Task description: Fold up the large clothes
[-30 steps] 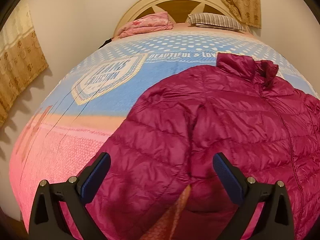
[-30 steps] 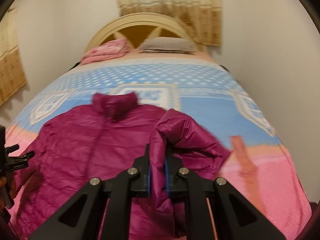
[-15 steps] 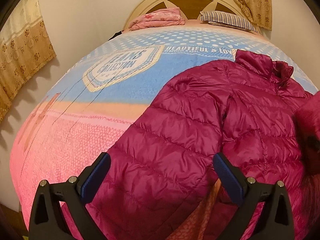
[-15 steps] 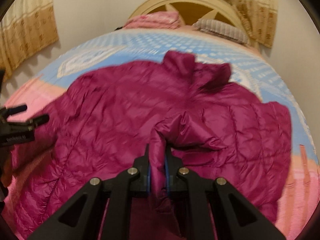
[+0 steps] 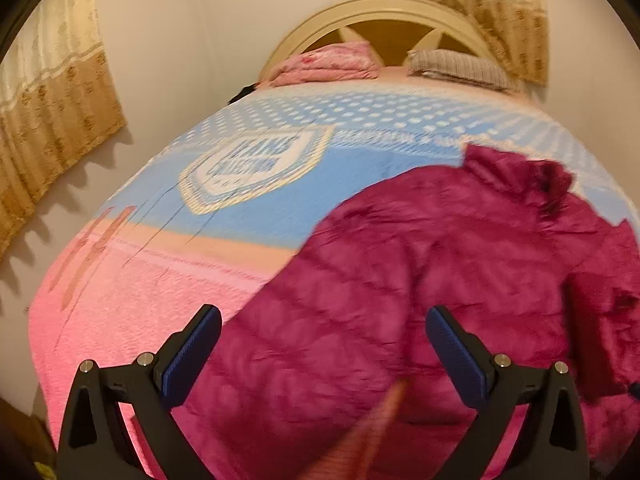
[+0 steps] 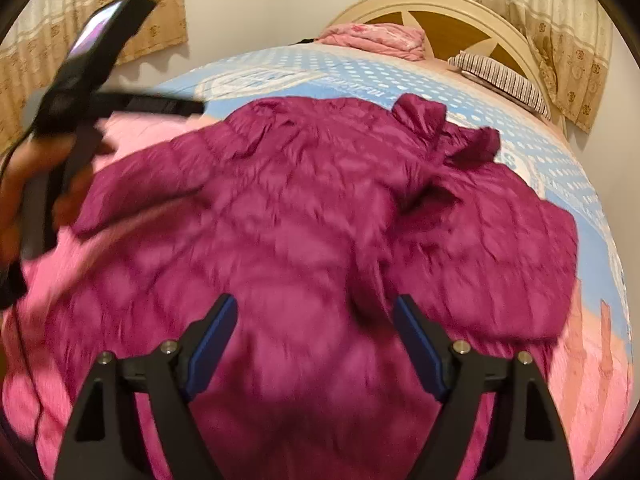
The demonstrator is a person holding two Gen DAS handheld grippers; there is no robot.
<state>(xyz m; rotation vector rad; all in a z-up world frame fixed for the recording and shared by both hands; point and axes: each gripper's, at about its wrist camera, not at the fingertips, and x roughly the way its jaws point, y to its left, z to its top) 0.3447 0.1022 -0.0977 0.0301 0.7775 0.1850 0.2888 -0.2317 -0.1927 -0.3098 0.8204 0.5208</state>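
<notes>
Far left wall: tan curtain. Bed fills the scene, pink-and-blue cover with a shield print on the left half. Left gripper hangs over the near edge, jaws wide apart, blue pads bare, nothing between them but air above the fabric; no contact visible. Magenta puffer jacket is spread on the near-to-middle part of the bed, right of the shield print, collar toward the far end, a sleeve folded across the body on the right. In the right wrist view the person's hand with the left gripper's handle shows blurred at the left edge, above the jacket's left side. Right gripper is over the jacket's near middle, jaws opening, pads off the cloth, a ridge of jacket fabric just beyond the right pad. Far end: pink folded blanket, striped pillow, arched headboard, curtain on the right wall. Both views motion-blurred.
</notes>
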